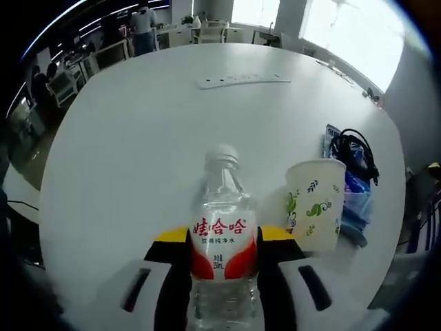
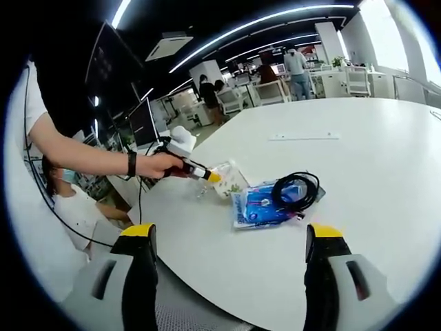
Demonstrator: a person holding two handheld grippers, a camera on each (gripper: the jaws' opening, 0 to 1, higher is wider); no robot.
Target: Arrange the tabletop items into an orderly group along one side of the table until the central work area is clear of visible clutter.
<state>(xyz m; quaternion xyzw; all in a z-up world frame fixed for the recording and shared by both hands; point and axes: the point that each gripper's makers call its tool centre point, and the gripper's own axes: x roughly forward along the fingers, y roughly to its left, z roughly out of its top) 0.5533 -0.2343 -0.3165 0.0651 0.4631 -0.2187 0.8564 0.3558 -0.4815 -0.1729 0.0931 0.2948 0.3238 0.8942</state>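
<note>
A clear water bottle (image 1: 222,227) with a red-and-white label and white cap stands between the jaws of my left gripper (image 1: 222,252), which is shut on it. Just right of it is a white paper cup (image 1: 315,204) with green leaf print. Behind the cup lie a blue packet (image 1: 353,189) and a coiled black cable (image 1: 355,150). In the right gripper view, my right gripper (image 2: 231,258) hangs open over the table edge with nothing between its jaws. Beyond it lie the blue packet (image 2: 262,204) and cable (image 2: 296,191), with the cup (image 2: 229,181) and the left gripper (image 2: 189,165) in a hand.
A white power strip (image 1: 241,81) lies far across the round white table (image 1: 138,158); it also appears as the power strip (image 2: 303,136). Desks, chairs and people fill the office behind. A seated person (image 2: 65,200) is near the table's left side.
</note>
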